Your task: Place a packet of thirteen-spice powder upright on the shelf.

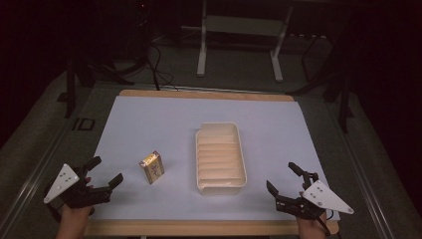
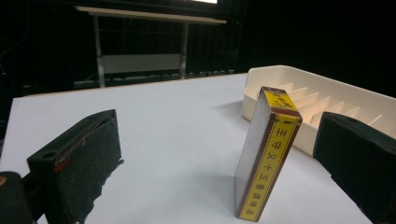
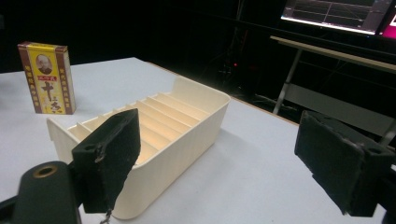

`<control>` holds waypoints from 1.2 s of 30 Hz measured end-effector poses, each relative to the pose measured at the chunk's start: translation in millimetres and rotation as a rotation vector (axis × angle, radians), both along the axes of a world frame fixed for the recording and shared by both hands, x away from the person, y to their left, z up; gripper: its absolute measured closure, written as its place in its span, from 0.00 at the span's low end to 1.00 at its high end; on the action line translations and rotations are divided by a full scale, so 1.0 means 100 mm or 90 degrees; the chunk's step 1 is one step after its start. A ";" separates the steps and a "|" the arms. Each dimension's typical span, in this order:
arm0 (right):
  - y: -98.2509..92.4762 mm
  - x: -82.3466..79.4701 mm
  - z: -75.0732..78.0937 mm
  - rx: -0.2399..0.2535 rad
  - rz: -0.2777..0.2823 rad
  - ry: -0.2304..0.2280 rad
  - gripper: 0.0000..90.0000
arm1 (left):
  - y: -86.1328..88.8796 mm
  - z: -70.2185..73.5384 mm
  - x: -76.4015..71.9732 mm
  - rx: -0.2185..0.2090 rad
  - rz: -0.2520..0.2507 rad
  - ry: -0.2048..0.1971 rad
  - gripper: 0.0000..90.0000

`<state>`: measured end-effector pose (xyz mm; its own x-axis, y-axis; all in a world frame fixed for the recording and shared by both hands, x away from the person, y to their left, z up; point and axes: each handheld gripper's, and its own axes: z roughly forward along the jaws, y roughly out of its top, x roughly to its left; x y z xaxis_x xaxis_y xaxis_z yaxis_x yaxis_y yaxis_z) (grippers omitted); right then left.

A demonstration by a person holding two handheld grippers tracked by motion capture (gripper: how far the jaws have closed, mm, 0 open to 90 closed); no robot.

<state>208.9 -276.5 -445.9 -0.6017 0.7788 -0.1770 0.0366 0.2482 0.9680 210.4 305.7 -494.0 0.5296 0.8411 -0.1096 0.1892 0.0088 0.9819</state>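
A: Where was the box (image 1: 152, 167)?
B: Upright, left of the tray (image 1: 219, 186), untouched. Left hand-held gripper (image 1: 106, 172) and right hand-held gripper (image 1: 284, 178) were both spread apart, empty. Likely approach; next, straddling and closing.

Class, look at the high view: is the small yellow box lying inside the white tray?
No: the box stands upright on the table, apart from the tray and to its left.
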 end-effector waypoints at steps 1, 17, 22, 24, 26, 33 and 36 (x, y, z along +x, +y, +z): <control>0.00 0.00 0.00 0.000 0.000 0.000 0.16 | 0.00 0.00 0.00 -0.002 -0.004 0.001 0.01; 0.04 -0.01 0.01 -0.028 0.036 -0.014 0.16 | -0.04 -0.05 0.11 0.034 -0.106 0.066 0.01; 0.00 0.00 0.04 -0.018 0.032 -0.017 0.16 | -0.06 -0.11 0.15 0.064 -0.134 0.106 0.01; 0.00 0.01 0.05 -0.017 0.037 -0.019 0.16 | -0.06 -0.12 0.16 0.079 -0.149 0.122 0.01; -0.01 0.01 0.06 -0.017 0.042 -0.020 0.16 | -0.06 -0.12 0.17 0.093 -0.162 0.132 0.01; -0.01 0.01 0.06 -0.013 0.045 -0.014 0.16 | -0.04 -0.02 0.22 0.119 -0.183 0.167 0.01; 0.00 0.00 0.06 -0.018 0.046 -0.012 0.16 | -0.04 0.02 0.23 0.150 -0.195 0.193 0.01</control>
<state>209.3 -276.7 -439.6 -0.6521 0.7284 -0.2104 0.0001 0.2776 0.9607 233.8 302.0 -492.0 0.7303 0.6722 -0.1219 0.4258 -0.3082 0.8507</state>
